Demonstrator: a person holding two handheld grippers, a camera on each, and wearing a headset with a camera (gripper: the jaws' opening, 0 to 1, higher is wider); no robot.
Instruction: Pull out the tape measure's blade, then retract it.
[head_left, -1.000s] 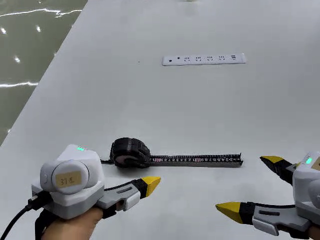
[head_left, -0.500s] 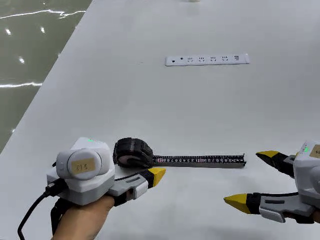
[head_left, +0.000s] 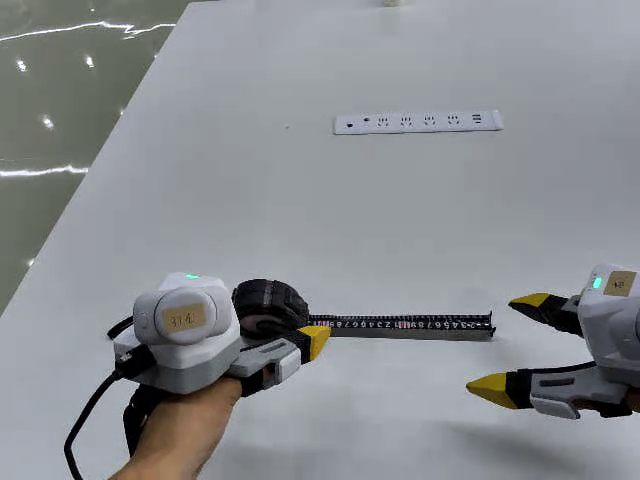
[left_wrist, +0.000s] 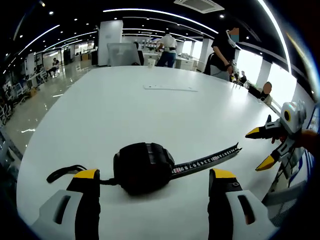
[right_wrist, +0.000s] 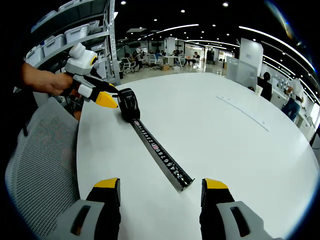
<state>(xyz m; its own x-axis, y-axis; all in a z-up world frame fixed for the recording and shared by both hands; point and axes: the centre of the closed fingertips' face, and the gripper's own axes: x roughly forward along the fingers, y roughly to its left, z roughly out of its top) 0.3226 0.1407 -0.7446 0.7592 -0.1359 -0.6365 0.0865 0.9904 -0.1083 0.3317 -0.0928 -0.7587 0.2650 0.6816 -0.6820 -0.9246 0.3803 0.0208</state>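
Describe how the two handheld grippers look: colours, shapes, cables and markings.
The left gripper and right gripper have white and grey bodies. Each has a small green light on top and a yellowish label with digits too small to read. Their dark jaws end in pointed yellow tips. A black cable trails from the left gripper.

Left tool (head_left: 287, 320) covers tape measure's (head_left: 270, 298) near edge; right tool (head_left: 505, 343) cropped at frame edge.

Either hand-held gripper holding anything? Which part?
Nothing held: left hand-held gripper open by the tape measure case; right hand-held gripper open near the blade's tip.
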